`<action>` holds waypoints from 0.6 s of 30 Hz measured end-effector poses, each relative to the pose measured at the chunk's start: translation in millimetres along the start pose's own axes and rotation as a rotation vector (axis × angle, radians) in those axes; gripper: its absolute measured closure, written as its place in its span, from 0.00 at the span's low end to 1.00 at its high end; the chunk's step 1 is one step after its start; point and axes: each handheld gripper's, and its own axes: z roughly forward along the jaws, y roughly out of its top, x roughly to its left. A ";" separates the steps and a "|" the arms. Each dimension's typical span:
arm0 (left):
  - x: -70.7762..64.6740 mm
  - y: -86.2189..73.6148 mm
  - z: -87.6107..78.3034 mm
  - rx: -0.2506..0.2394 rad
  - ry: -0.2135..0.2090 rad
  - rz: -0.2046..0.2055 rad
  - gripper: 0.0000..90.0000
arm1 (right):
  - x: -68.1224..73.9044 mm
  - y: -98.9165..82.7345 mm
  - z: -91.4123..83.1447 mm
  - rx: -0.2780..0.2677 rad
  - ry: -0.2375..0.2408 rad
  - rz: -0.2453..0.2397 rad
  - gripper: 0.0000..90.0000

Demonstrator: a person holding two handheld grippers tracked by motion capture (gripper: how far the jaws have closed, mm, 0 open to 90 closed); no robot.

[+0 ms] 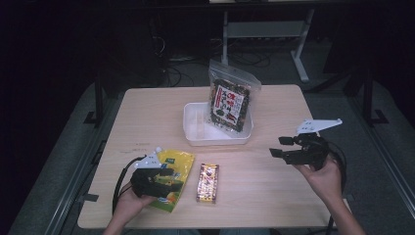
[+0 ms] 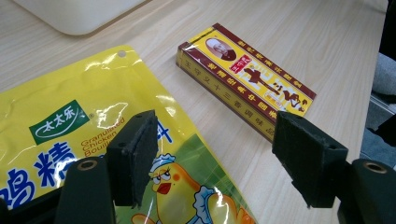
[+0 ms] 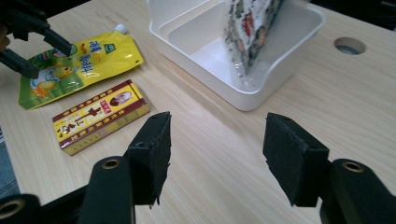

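Observation:
A yellow bouillon pouch (image 1: 178,161) (image 2: 70,116) (image 3: 88,58) lies flat at the table's front left. My left gripper (image 1: 172,178) (image 2: 219,140) hovers open over the pouch's right edge, one jaw above the pouch and the other above bare wood. Just right of it lies a yellow and maroon box (image 1: 207,183) (image 2: 247,84) (image 3: 100,116). A clear bag of dark snack mix (image 1: 230,100) (image 3: 252,28) stands upright in a white tray (image 1: 195,132) (image 3: 261,93) at the middle back. My right gripper (image 1: 280,147) (image 3: 217,140) is open and holds nothing, right of the tray above the wood.
The wooden table (image 1: 274,191) has a round cable hole (image 3: 349,45) near the tray. The left half of the tray has nothing in it. Dark floor, cables and a desk frame (image 1: 264,29) lie beyond the far edge.

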 end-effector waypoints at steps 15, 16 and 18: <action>2.7 -1.7 -1.7 0.013 0.021 -0.006 0.31 | 15.4 8.9 39.2 0.012 0.086 -0.008 0.39; 2.8 -1.6 -1.7 0.013 0.023 -0.006 0.31 | 16.2 9.4 41.9 0.014 0.089 -0.013 0.39; 2.9 -1.6 -1.7 0.014 0.022 -0.007 0.30 | 17.0 9.9 44.7 0.012 0.091 -0.014 0.39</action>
